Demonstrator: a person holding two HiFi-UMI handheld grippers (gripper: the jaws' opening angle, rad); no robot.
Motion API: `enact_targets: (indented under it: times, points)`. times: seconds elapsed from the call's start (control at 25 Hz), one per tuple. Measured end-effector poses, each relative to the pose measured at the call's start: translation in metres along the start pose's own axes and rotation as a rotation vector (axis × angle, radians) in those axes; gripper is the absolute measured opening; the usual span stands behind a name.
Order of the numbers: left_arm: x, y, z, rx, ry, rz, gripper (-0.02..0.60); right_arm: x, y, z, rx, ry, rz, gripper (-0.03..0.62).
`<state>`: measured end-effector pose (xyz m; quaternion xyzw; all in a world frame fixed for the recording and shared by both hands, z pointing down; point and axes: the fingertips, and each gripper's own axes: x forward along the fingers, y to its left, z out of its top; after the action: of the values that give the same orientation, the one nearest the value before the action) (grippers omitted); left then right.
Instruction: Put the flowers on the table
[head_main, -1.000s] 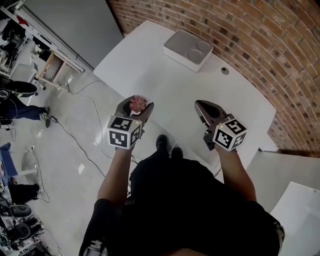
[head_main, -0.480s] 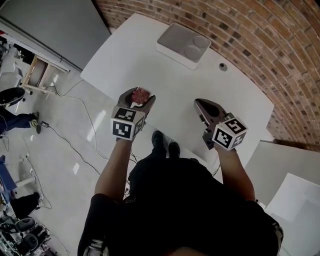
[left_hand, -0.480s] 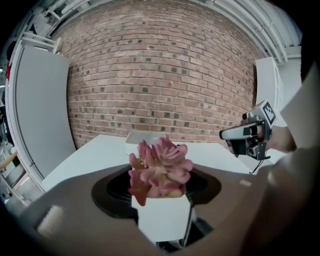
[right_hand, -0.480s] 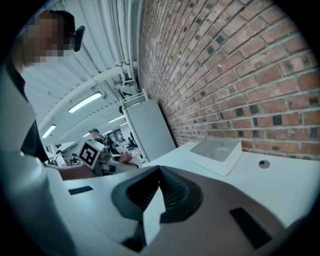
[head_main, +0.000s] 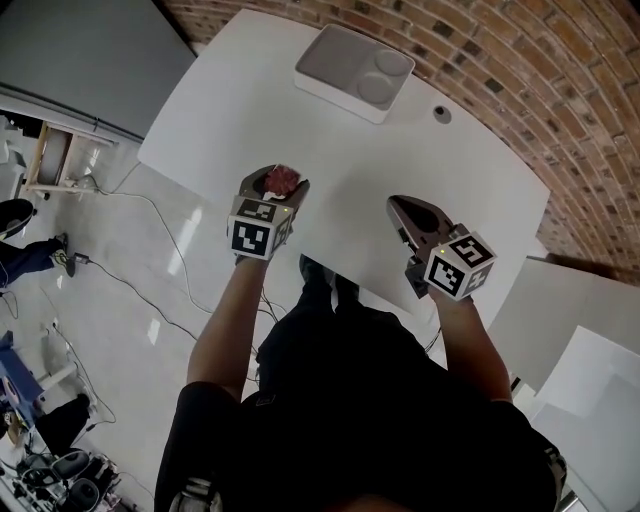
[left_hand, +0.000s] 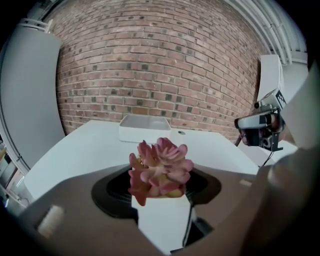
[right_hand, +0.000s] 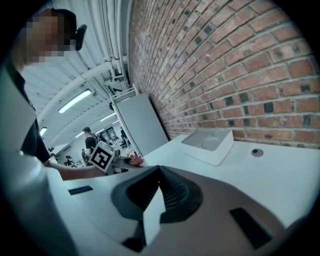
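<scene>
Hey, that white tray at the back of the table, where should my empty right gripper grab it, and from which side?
Probably the near long wall of the white tray, coming from the person's side with the right gripper tipped down, one jaw inside the rim, one outside. It lies flat, looks too wide to span, and its far side faces the brick wall.

White table (head_main: 240, 115); white tray (head_main: 355, 70) at far side; small disc (head_main: 441, 114) nearby

A tray (head_main: 353, 72) sits far back on the worktop (head_main: 330, 150), near the brick wall (head_main: 520, 70) — left tongs (head_main: 278, 179), flowers (head_main: 283, 183) between them, and right tongs (head_main: 399, 207) over its near edge.
</scene>
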<state>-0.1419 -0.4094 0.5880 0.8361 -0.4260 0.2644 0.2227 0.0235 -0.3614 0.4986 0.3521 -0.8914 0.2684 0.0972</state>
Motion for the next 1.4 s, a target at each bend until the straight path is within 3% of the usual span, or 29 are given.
enact_targets:
  times: [0.6, 1.08, 1.4]
  points:
    - [0.079, 0.017, -0.058, -0.038, 0.188, -0.022, 0.268, -0.009, -0.027, -0.016, 0.061, 0.009, -0.067, 0.006]
    - [0.099, 0.017, -0.070, 0.051, 0.233, -0.040, 0.268, -0.016, -0.026, -0.020, 0.074, 0.001, -0.098, 0.006]
    - [0.103, 0.011, -0.076, 0.069, 0.241, -0.080, 0.268, -0.028, -0.019, -0.020, 0.055, 0.005, -0.135, 0.006]
